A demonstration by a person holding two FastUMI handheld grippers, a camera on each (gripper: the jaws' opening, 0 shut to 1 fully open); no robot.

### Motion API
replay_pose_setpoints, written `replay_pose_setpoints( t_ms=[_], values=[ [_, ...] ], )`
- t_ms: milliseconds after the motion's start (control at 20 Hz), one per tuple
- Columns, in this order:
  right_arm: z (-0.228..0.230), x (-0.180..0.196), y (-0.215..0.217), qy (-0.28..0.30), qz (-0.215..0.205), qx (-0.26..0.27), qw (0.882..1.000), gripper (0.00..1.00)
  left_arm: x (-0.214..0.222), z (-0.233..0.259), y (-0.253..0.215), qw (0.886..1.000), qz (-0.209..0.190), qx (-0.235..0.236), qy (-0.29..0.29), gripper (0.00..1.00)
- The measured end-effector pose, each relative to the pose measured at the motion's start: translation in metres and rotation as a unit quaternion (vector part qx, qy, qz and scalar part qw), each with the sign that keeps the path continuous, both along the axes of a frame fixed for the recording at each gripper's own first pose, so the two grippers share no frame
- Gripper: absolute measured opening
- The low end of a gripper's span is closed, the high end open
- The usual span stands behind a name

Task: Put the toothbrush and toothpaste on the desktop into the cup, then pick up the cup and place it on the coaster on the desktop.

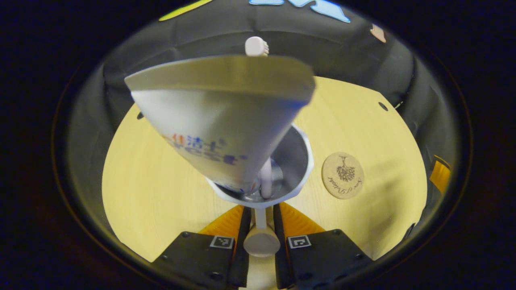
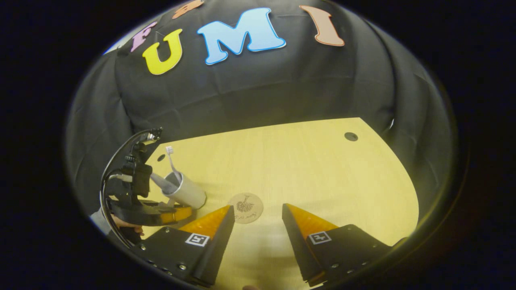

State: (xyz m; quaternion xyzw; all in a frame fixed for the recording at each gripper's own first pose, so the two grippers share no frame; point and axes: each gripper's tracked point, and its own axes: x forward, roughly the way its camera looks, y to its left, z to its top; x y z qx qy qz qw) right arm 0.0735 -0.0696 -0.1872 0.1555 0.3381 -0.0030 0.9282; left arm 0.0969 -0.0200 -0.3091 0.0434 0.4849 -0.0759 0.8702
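The white cylindrical cup stands at the left of the pale wooden desktop in the right gripper view, tilted, with the left gripper at its base and a hand partly visible beneath the rig; whether its fingers press the cup cannot be told from there. A slim white toothbrush rises bristles-up from the cup beside the toothpaste tube. Just right of the cup lies the round cork coaster, printed with a dark tree motif, apart from the cup. The right gripper hovers low over the desktop with its jaws wide apart and nothing between them.

The left gripper view looks down into the cup: a smooth grey interior, the white flat-ended toothpaste tube leaning out toward the camera, the toothbrush head peeking above it. The left gripper is nearly closed, its ribbed fingers on either side of the cup's handle. The coaster sits just right of the cup. Black cloth drapes behind the desktop, which has small dark holes.
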Motion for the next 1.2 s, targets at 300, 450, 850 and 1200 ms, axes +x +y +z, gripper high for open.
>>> replay_pose_setpoints(
  t_ms=[300, 450, 850, 1200],
  values=[
    [0.001, -0.003, -0.007, -0.003, -0.008, 0.004, 1.000, 0.74, 0.001, 0.009, -0.045, 0.999, -0.050, 0.003, -0.014, 0.34],
    [0.002, -0.005, -0.013, -0.004, -0.011, 0.001, 1.000, 0.74, -0.004, 0.008, -0.075, 0.997, -0.072, -0.006, -0.011, 0.34],
    [-0.001, -0.017, -0.031, 0.000, -0.030, 0.005, 1.000, 0.74, -0.013, 0.002, -0.128, 0.994, -0.105, -0.022, -0.002, 0.34],
    [-0.002, -0.024, -0.037, 0.004, -0.033, 0.007, 0.999, 0.74, -0.014, -0.014, -0.151, 0.993, -0.112, -0.016, 0.018, 0.39]
  ],
)
